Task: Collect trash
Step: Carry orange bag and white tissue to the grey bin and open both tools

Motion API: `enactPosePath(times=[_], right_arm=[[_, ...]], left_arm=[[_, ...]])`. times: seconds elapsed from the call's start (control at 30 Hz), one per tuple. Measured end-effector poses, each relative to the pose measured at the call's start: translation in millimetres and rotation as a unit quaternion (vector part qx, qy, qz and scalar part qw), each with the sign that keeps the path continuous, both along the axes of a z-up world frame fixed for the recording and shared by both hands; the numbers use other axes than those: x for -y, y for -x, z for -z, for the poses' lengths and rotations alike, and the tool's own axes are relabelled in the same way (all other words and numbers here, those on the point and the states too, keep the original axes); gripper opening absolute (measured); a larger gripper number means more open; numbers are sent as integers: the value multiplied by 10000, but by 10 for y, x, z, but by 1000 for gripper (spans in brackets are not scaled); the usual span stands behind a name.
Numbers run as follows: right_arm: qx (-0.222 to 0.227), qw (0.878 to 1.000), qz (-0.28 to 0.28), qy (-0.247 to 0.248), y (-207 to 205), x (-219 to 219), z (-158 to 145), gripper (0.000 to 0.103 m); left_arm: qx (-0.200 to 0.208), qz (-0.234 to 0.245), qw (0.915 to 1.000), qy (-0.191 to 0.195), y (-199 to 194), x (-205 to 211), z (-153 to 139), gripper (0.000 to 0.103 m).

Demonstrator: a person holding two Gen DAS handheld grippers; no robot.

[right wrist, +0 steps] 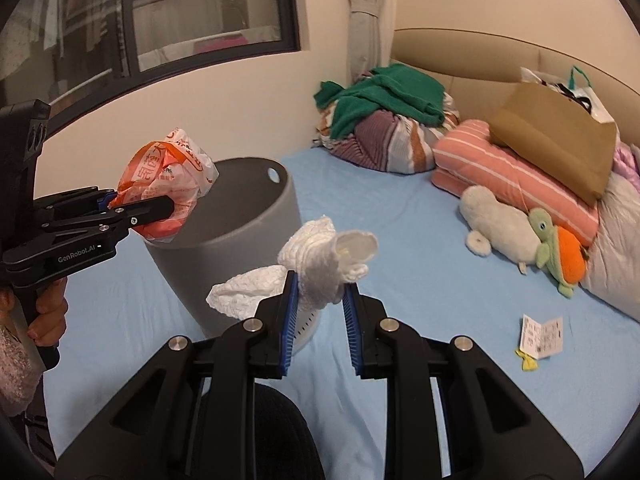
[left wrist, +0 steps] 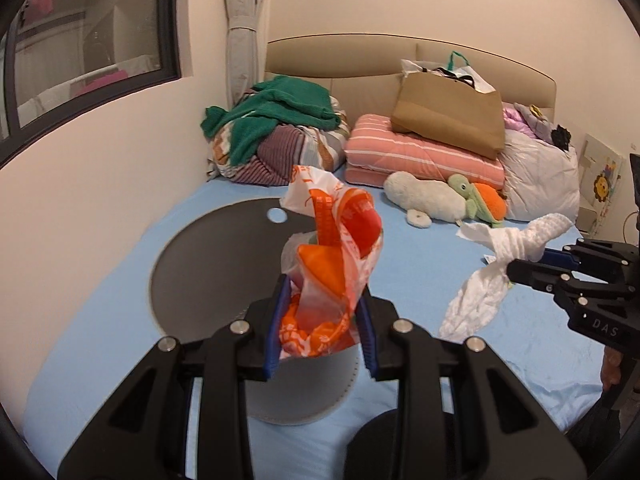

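My left gripper (left wrist: 322, 300) is shut on a crumpled orange-and-white plastic bag (left wrist: 332, 248) and holds it over the open mouth of a grey bin (left wrist: 188, 264) that stands on the bed. In the right wrist view the bag (right wrist: 168, 184) hangs at the bin's (right wrist: 240, 232) near rim. My right gripper (right wrist: 318, 292) is shut on a wad of white tissue paper (right wrist: 316, 260) and holds it in the air to the right of the bin. The tissue also shows in the left wrist view (left wrist: 492, 272). A small printed paper slip (right wrist: 542, 338) lies on the sheet.
The bed has a light blue sheet (right wrist: 420, 240). At its head lie a green sweater on bundled bedding (left wrist: 276, 128), a folded pink striped quilt (left wrist: 420, 156) under a brown paper bag (left wrist: 448, 116), a white plush and a green-orange plush (left wrist: 480, 200). A window (left wrist: 80, 40) is at left.
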State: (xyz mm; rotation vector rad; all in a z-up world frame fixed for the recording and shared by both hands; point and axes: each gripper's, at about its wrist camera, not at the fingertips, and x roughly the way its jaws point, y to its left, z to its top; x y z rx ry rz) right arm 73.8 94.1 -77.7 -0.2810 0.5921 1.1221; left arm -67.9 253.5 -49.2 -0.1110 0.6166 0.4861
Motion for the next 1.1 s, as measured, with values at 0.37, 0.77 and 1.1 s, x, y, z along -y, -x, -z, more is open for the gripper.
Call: enactPosePath(times=[0.37, 0.77, 1.1], right_arm=[[305, 9949, -945, -187, 401, -916, -486, 21], [262, 9934, -1113, -21, 427, -1436, -564, 29], [183, 9956, -895, 206, 246, -1576, -402, 49]], left_arm=[[136, -692, 9972, -235, 463, -585, -312, 32], [-40, -716, 9974, 87, 368, -877, -241, 42], [-165, -754, 9970, 63, 233, -867, -159, 71]])
